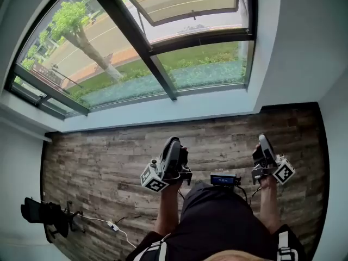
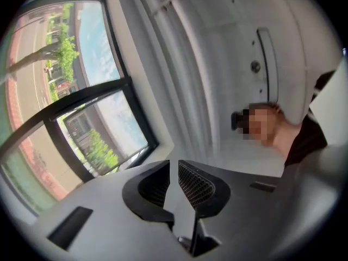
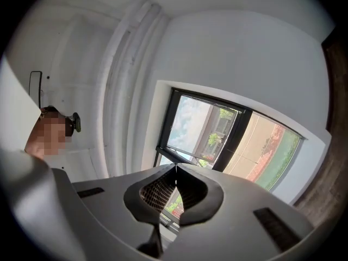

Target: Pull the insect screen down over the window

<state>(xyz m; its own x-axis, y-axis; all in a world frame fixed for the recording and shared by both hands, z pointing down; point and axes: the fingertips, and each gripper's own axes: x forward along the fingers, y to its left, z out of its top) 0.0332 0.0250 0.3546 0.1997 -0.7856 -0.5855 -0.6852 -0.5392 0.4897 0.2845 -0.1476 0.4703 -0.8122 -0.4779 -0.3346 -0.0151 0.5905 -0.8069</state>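
1. The window (image 1: pixel 163 53) is bare glass from sill (image 1: pixel 163 112) to top, with one sash (image 1: pixel 185 4) swung outward. No view shows the screen; I judge it is rolled up above the frame, so the pull has not begun.
2. The left gripper (image 1: pixel 174 145) and right gripper (image 1: pixel 265 143) are both held low at the waist over the wood floor (image 1: pixel 92 156), well short of the sill. This looks like a ready stance before reaching up.
3. The left gripper view shows its jaws a narrow slit apart with nothing between them. The right gripper view shows that gripper's jaw tips touching, also empty.
4. The head view alone shows the floor, the sill and how far the grippers are from the window.
5. The gripper views alone show the white ceiling (image 3: pixel 109 53) and the window's upper corner, where a screen handle would likely be. None can be made out.
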